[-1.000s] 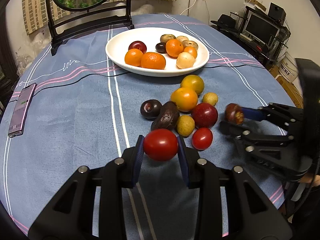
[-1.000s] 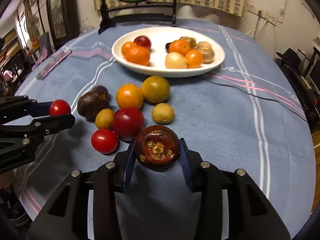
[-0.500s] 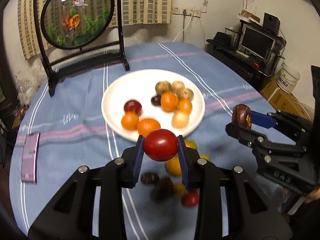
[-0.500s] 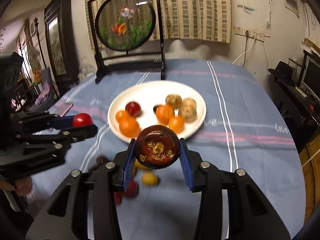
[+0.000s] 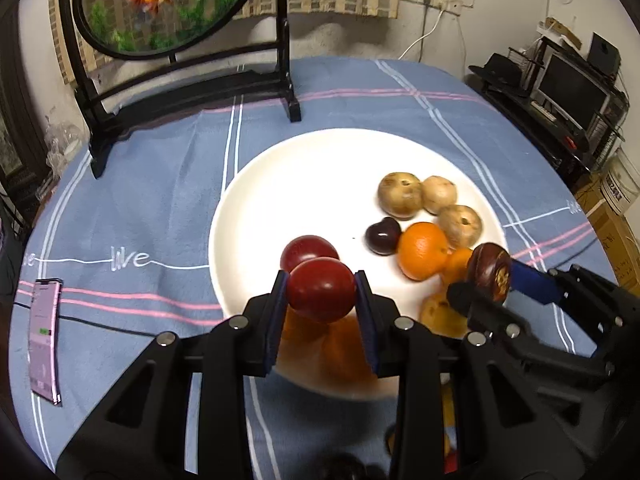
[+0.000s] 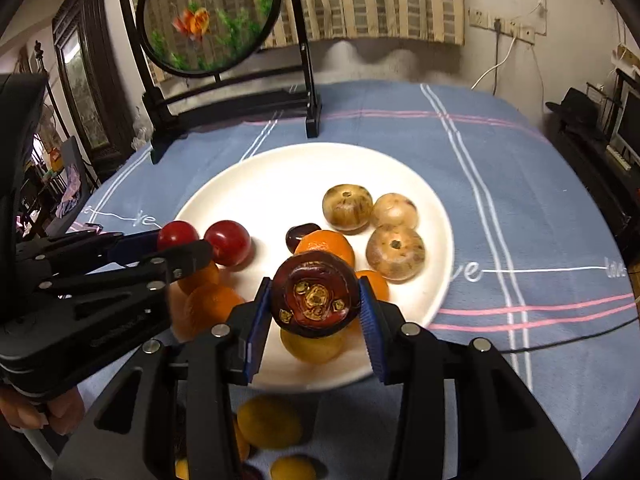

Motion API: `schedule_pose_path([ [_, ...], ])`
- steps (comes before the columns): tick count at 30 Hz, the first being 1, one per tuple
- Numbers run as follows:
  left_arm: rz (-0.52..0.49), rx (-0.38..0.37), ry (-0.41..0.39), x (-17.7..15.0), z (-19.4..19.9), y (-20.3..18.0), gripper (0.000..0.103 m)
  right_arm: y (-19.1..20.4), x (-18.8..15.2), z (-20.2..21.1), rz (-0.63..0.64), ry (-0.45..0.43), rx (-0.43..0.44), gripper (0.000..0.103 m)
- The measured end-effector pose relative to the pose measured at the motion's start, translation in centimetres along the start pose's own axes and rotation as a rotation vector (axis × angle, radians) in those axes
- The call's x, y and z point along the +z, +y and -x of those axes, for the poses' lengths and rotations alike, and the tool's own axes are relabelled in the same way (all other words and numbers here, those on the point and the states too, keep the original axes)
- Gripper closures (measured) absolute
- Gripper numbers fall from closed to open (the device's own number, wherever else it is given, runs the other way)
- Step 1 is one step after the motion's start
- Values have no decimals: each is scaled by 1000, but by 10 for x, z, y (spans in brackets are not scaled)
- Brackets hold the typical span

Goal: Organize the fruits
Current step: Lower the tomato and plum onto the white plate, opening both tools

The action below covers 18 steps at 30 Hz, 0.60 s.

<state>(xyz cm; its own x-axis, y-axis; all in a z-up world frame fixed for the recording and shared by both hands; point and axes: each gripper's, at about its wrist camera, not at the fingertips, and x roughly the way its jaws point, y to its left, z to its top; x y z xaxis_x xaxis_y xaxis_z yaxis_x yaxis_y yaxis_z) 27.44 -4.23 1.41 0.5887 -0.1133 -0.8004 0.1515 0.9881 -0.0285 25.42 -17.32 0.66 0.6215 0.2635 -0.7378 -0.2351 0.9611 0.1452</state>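
Note:
My left gripper (image 5: 321, 298) is shut on a red tomato (image 5: 320, 290) and holds it above the near left part of the white plate (image 5: 256, 208). My right gripper (image 6: 316, 300) is shut on a dark purple mangosteen (image 6: 315, 294) above the plate's (image 6: 280, 168) near side. The plate holds oranges (image 5: 423, 245), three brown round fruits (image 6: 346, 207), a dark plum (image 5: 382, 235) and a red fruit (image 6: 228, 242). Each gripper shows in the other's view: the right one (image 5: 490, 276) and the left one (image 6: 178, 236).
A round fish picture on a black stand (image 5: 188, 80) stands behind the plate. A phone (image 5: 45, 340) lies at the table's left. Several yellow fruits (image 6: 268, 420) lie on the blue cloth in front of the plate. A monitor and shelves (image 5: 572, 92) are at the right.
Both grippers have moved forward and down toward the plate with their fruits still held. The plate now fills the views and the loose fruits have dropped to the bottom edge.

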Motion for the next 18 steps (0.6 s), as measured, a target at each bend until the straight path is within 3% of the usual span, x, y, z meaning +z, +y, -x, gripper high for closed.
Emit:
schedule_pose_path([
  [5,49,6,2,6,-18,8,70,2,3,-15,1,14,-4,58],
  [7,56,-2,-8,6,-19,8,62,1,3,-17,-10,18,29,51],
  [9,57,3,-25,6,-16,7,40,0,2,-15,-23,11,48,50],
  [10,56,9,-38,7,-12,7,35,0,2,-13,-24,7,47,50],
  [18,61,-23,-89,-3,22,6,25,-5,-4,19,-35,-26,44,49],
])
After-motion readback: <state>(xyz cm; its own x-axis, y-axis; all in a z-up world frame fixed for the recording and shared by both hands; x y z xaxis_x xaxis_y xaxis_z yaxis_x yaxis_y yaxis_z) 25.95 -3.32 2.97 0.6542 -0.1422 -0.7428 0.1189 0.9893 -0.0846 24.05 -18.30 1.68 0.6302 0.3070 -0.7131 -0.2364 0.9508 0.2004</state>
